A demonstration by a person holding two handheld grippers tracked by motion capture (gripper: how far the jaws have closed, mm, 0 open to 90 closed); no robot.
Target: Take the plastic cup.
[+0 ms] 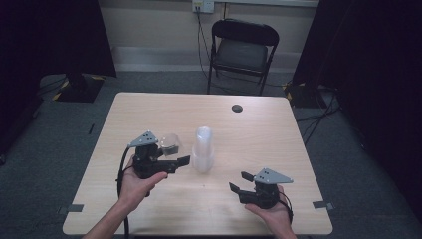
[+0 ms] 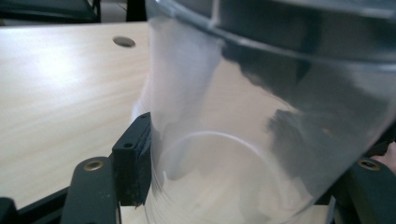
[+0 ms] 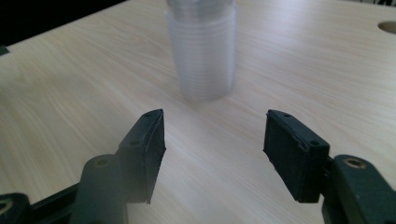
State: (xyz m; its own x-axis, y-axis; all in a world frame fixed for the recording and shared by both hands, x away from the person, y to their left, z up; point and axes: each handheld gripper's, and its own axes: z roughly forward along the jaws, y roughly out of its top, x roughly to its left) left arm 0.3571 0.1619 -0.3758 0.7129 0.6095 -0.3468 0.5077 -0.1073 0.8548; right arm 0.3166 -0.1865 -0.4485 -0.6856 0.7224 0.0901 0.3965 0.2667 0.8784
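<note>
The left tool (image 1: 180, 160) is clamped on a clear plastic cup (image 1: 170, 143), just left of the cup stack (image 1: 203, 149) on the bench (image 1: 259, 134). The right tool (image 1: 240, 181), near the stack's right, gapes empty.

2 black grippers (image 1: 185, 160) (image 1: 237, 182), grey triangular plates, black cables

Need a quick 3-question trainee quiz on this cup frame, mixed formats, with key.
1. True or false: the left gripper is shut on a clear plastic cup.
2. Which best describes the right gripper? A) clamped on the cup stack B) open, nothing between its jaws C) resting on the chair
3. Fill in: the cup stack stands on the ___.

Key: 1 true; 2 B; 3 table.
</note>
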